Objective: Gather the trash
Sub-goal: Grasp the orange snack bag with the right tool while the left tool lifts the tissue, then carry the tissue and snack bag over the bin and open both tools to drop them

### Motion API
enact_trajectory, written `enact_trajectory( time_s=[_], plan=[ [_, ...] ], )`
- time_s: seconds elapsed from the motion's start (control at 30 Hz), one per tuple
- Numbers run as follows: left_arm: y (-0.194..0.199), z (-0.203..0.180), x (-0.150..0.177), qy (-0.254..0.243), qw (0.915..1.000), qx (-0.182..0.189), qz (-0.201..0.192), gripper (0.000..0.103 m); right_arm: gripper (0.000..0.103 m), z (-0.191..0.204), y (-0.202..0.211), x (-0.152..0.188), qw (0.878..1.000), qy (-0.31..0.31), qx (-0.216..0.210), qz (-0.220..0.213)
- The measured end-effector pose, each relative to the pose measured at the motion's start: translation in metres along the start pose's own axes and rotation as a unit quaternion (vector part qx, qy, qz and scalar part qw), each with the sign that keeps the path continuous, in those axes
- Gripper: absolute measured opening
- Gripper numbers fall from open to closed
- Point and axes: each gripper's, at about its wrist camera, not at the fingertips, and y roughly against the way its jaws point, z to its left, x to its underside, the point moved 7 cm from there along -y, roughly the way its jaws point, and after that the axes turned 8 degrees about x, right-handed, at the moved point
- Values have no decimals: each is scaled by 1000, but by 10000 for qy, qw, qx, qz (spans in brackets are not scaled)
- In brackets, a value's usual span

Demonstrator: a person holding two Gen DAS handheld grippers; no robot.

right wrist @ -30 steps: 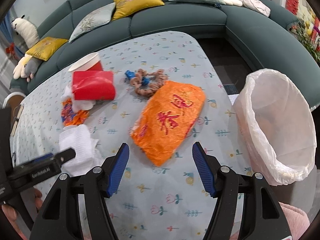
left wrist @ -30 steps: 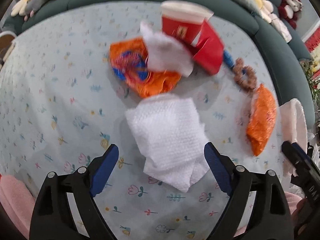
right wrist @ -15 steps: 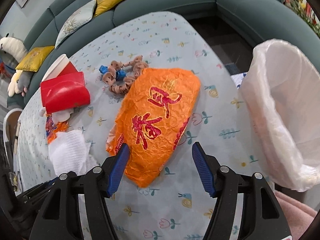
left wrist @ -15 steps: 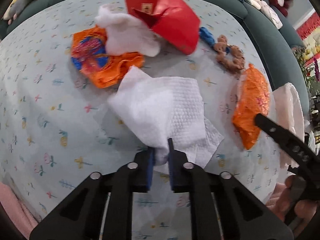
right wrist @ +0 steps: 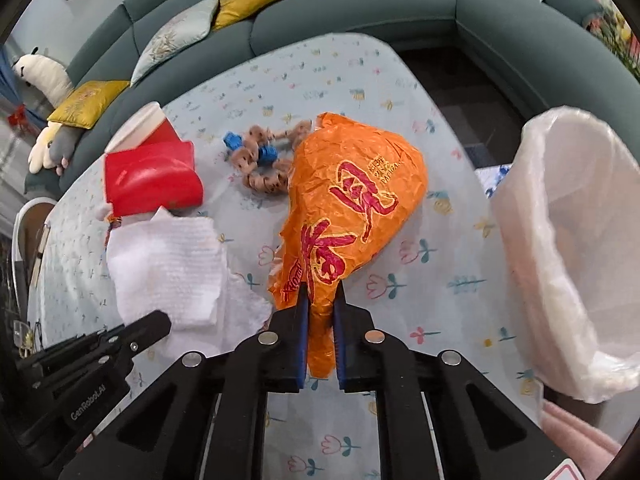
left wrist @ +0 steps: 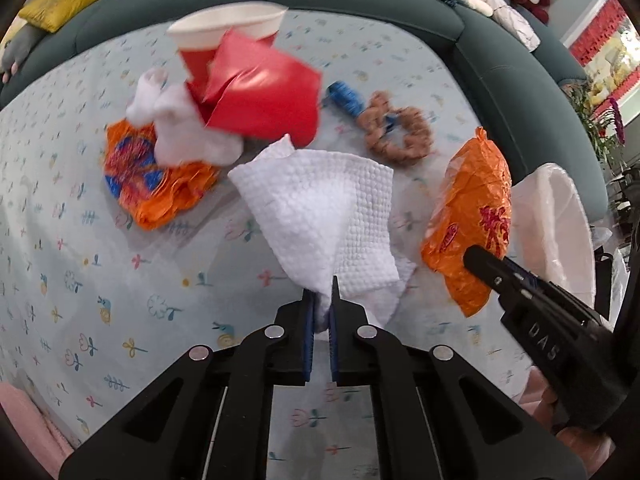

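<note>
My left gripper (left wrist: 324,292) is shut on the near corner of a white paper towel (left wrist: 320,208), which hangs crumpled above the floral tablecloth (left wrist: 80,280). In the right wrist view the same towel (right wrist: 168,264) lies at the left. My right gripper (right wrist: 320,292) has its jaws closing, and the pads pinch the near end of an orange snack bag (right wrist: 352,200) with red characters. That bag (left wrist: 472,208) shows at the right of the left wrist view. A white bin bag (right wrist: 568,240) stands open at the table's right edge.
Farther back lie a red paper cup (left wrist: 224,40), a red packet (left wrist: 264,96), a white tissue (left wrist: 180,132), an orange and blue wrapper (left wrist: 152,184) and a brown bead ring with blue pieces (left wrist: 400,136). A teal sofa (right wrist: 360,12) with cushions curves around the table.
Both grippers went from open to shut: the left on the paper towel, which it lifted and carried right, the right on the orange bag's near end after moving down onto it.
</note>
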Motion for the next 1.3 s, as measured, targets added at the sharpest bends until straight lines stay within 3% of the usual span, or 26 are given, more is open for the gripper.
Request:
enact_trajectory(
  time_s=[0.27, 0.63, 0.93, 1.3],
  plan=[
    [18, -55, -16, -348, 9989, 182, -270, 5, 10, -31, 43, -15, 9987, -285, -61, -415],
    [38, -149, -22, -1057, 9919, 484, -512, 5, 10, -111, 101, -24, 9922, -776, 175, -960],
    [30, -221, -16, -1626, 9835, 641, -474, 5, 10, -173, 119, -15, 9880, -1073, 434, -1022],
    [10, -282, -2, -2139, 9738, 722, -262, 5, 10, -225, 121, -4, 9850, -1323, 573, -953]
  ],
)
